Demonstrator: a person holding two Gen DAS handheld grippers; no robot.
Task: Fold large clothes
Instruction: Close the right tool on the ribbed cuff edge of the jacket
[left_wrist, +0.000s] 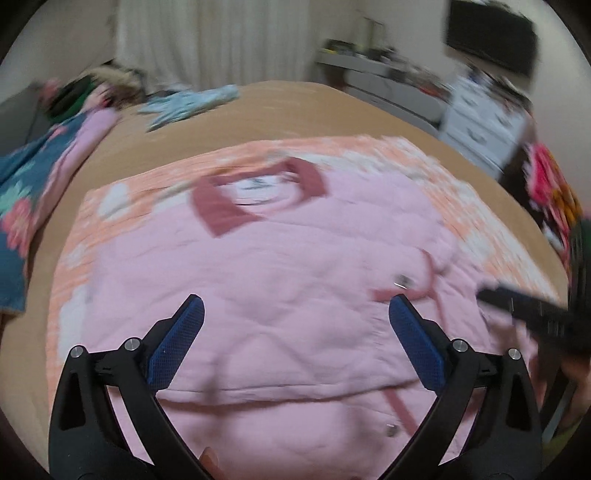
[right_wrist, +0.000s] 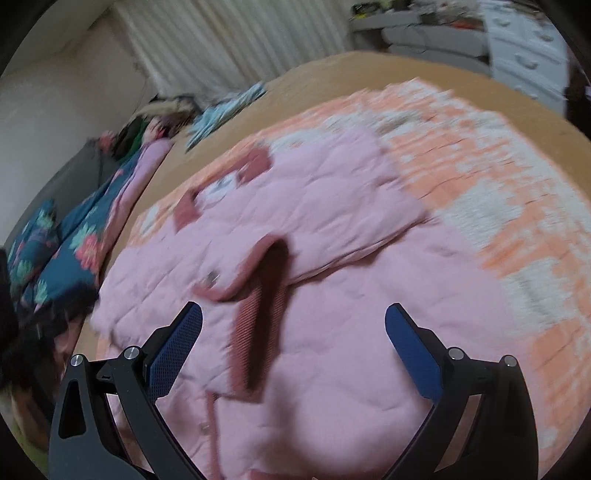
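A pink quilted jacket (left_wrist: 288, 280) with a dark pink collar (left_wrist: 221, 210) lies flat on an orange and white blanket (left_wrist: 491, 221) on the bed. My left gripper (left_wrist: 295, 314) is open and empty, hovering over the jacket's lower part. In the right wrist view the jacket (right_wrist: 332, 332) has a sleeve folded across its body and a dark pink front edge (right_wrist: 258, 325) turned up. My right gripper (right_wrist: 293, 321) is open and empty above the jacket's middle. The right gripper's black body (left_wrist: 532, 310) shows blurred at the right of the left wrist view.
A blue floral garment (left_wrist: 22, 206) and a pile of clothes (left_wrist: 85, 96) lie at the bed's left. A light blue cloth (left_wrist: 188, 103) lies at the far side. White drawers (left_wrist: 484, 122) and a grey desk (left_wrist: 388, 81) stand beyond the tan bed (left_wrist: 295, 107).
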